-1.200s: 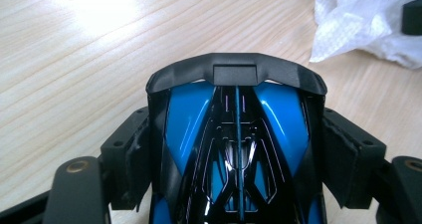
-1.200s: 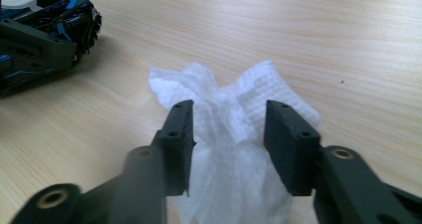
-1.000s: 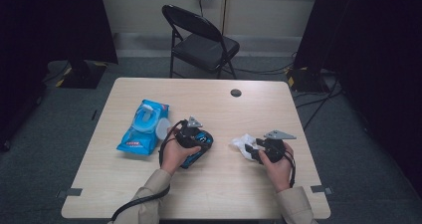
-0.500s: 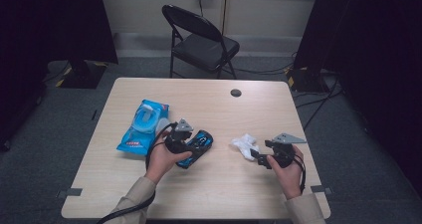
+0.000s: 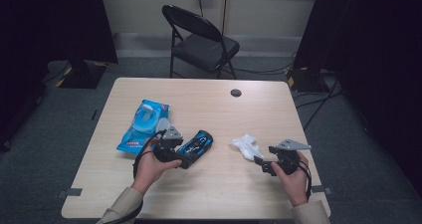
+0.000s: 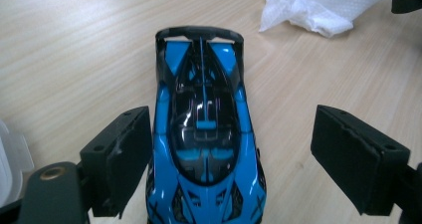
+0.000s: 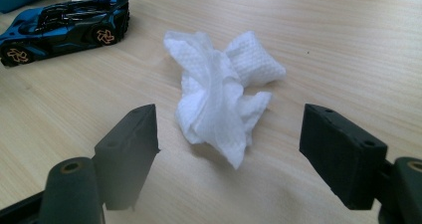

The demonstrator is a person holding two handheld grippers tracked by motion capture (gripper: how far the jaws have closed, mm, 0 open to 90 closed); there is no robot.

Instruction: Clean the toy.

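Observation:
A blue and black toy car (image 5: 200, 142) lies on the wooden table (image 5: 224, 114). My left gripper (image 5: 185, 153) is at its near end. In the left gripper view the toy car (image 6: 204, 134) sits between the jaws of my left gripper (image 6: 231, 124), which have just been opening and stand wide, not pressing it. A crumpled white wipe (image 5: 246, 145) lies to the right. My right gripper (image 5: 260, 163) points at it from just behind. The wipe (image 7: 219, 89) lies free ahead of my right gripper (image 7: 231, 115), whose jaws have also just been opening.
A blue wipes pack (image 5: 142, 125) lies left of the car. A small black round cap (image 5: 236, 92) sits in the table's far middle. A black folding chair (image 5: 201, 40) stands behind the table. Cables run over the floor at the right.
Both hands have drawn back towards the table's near edge. The left jaws have come off the car and the right jaws off the wipe; both things stay on the table.

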